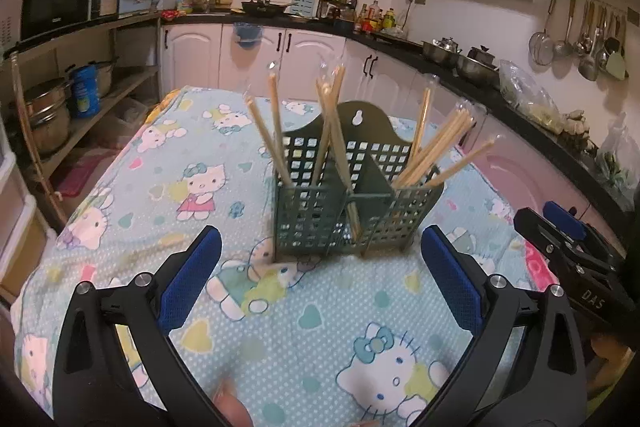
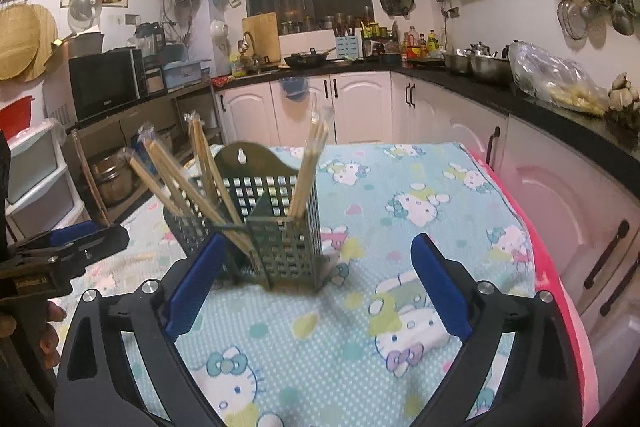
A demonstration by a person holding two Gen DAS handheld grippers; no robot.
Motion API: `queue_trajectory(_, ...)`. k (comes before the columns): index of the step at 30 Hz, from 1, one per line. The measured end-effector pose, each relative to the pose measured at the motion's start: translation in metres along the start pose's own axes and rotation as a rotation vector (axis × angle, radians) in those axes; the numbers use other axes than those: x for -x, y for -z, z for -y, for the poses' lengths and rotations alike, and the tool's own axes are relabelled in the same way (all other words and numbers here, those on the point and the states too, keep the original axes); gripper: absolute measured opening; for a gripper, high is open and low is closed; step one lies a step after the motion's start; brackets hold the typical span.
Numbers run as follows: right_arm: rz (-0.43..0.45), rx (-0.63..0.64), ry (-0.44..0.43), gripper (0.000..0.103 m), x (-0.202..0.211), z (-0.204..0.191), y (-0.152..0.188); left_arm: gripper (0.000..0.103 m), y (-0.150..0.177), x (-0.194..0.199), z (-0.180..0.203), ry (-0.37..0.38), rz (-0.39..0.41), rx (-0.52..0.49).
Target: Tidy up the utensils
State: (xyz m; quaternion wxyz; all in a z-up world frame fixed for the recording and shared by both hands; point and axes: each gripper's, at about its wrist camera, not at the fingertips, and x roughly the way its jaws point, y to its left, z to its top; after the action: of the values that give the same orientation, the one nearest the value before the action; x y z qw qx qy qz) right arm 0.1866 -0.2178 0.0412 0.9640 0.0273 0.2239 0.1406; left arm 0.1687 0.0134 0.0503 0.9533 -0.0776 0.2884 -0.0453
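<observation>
A dark green perforated utensil holder (image 1: 344,203) (image 2: 276,227) stands upright on the cartoon-cat tablecloth (image 1: 168,163) (image 2: 424,195). It has two compartments, and several wooden chopsticks (image 1: 436,151) (image 2: 192,183) lean out of both. My left gripper (image 1: 320,275) is open, just in front of the holder, with nothing between its blue pads (image 1: 192,279). My right gripper (image 2: 320,283) is open too, close to the holder's front right corner, and holds nothing. Each gripper shows at the edge of the other's view: the right gripper (image 1: 568,247) and the left gripper (image 2: 68,247).
White cabinets (image 1: 308,55) (image 2: 360,103) under a black counter wrap the back and right. A shelf with pots (image 1: 52,107) and a microwave (image 2: 106,83) stands left. Ladles (image 1: 580,39) hang on the right wall. A pink edge (image 2: 556,267) borders the table's right side.
</observation>
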Motion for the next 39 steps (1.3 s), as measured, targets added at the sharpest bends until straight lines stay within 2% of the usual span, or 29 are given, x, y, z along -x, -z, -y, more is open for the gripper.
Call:
queue_trajectory(15, -0.041, -0.029, 0.014, 0.095, 0.011, 0.003, 0.052, 0.091, 0.050, 0.004, -0.006, -0.025, 0.013, 0.013)
queue_trajectory(26, 0.042, 0.014, 0.042, 0.096, 0.022, -0.003, 0.076, 0.092, 0.073, 0.005, -0.002, -0.059, 0.067, -0.019)
queue_trajectory(39, 0.068, 0.010, 0.047, 0.097, 0.023, -0.004, 0.090, 0.092, 0.087, -0.002, -0.003, -0.083, 0.065, -0.032)
